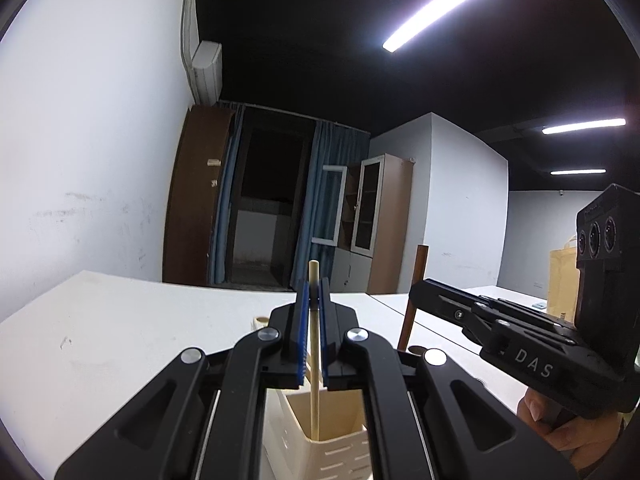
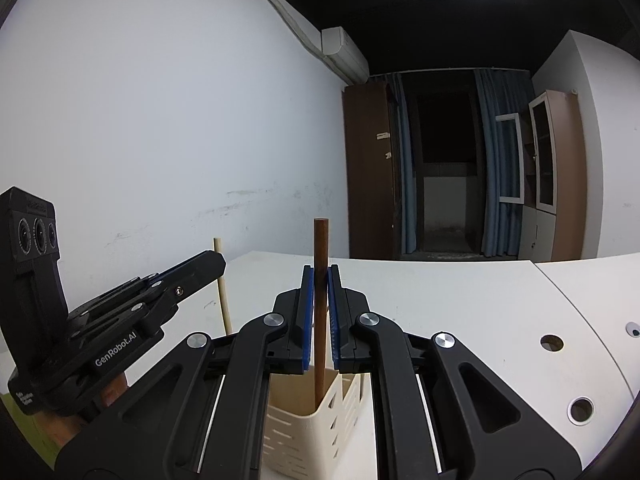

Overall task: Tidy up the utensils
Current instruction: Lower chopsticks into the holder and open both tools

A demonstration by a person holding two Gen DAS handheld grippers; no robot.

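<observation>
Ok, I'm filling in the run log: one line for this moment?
left gripper: shut on pale stick | right gripper: shut on dark brown stick | both lower ends inside cream slotted holder | table

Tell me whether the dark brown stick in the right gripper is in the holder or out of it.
In. The dark brown stick stands upright between the right gripper pads, its lower end below the cream holder rim.
</observation>
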